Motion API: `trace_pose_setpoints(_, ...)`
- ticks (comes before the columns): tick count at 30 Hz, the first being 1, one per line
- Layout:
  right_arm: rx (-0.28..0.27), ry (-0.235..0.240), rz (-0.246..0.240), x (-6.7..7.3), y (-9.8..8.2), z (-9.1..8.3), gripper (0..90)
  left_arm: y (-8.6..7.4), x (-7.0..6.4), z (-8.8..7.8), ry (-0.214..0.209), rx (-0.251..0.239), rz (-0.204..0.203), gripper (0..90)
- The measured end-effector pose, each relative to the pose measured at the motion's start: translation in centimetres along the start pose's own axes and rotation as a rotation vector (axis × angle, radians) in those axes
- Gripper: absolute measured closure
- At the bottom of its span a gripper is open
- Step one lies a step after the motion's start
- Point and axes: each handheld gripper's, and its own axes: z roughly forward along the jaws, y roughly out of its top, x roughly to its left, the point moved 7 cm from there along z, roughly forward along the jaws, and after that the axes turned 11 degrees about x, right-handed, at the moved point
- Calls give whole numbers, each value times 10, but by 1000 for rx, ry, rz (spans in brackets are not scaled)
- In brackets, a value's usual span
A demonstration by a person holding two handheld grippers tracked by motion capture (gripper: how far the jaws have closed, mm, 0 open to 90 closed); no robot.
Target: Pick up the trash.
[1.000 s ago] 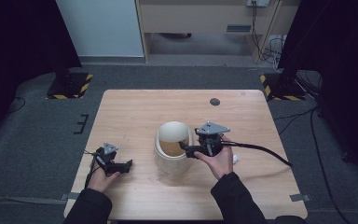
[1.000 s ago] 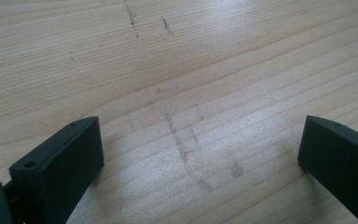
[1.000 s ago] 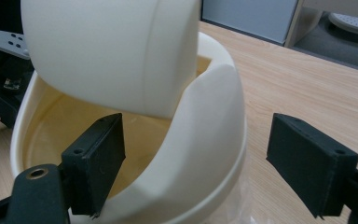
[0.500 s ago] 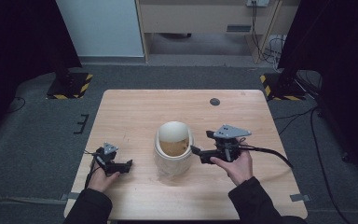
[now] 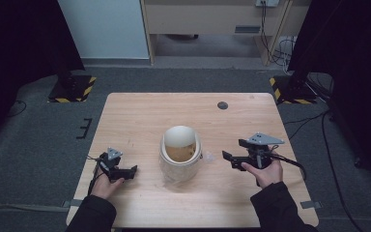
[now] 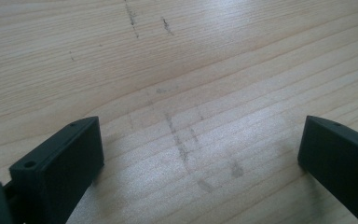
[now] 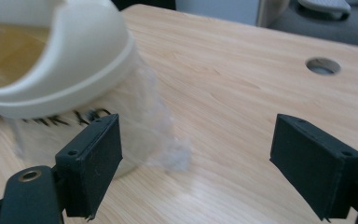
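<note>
The right gripper (image 5: 233,160) has moved away from the small white bin (image 5: 179,153) within the last second: earlier its jaws were at the bin's rim, now it is held clearly to the right of it, with bare table (image 5: 140,116) between them. I judge that the work on the bin, probably with its clear liner bag (image 7: 154,130), is released or finished for this step, and the hand is going back to a rest position. The bin itself did not move; it stands upright in the middle of the table, its swing lid tilted open so the yellowish inside is seen. A piece of the clear bag hangs out at its right side, touching the table.

The right gripper is open wide and holds nothing; its jaws point left toward the bin, slightly above the table. The left gripper (image 5: 131,172) stays low near the left front edge, also spread open and empty, pointing right toward the bin, well apart from it
</note>
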Motion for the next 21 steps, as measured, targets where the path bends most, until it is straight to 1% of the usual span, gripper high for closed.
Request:
trace_pose_setpoints(3,10,-27,35,-13,-9,1,175,0,0,0,0,0,0,0)
trace_pose_setpoints(5,33,-56,49,-22,-15,4,176,0,0,0,0,0,0,0)
trace_pose_setpoints(7,51,-70,61,-28,-20,6,177,0,0,0,0,0,0,0)
trace_pose_setpoints(9,61,-80,63,-33,-25,8,177,0,0,0,0,0,0,0)
trace_pose_setpoints(13,88,-116,58,-45,-32,11,184,0,0,0,0,0,0,0)
trace_pose_setpoints(17,101,-124,69,-54,-38,12,200,0,0,0,0,0,0,0)
trace_pose_setpoints(19,105,-135,67,-58,-41,13,196,0,0,0,0,0,0,0)
trace_pose_setpoints(21,117,-144,68,-61,-44,15,211,0,0,0,-1,0,0,0)
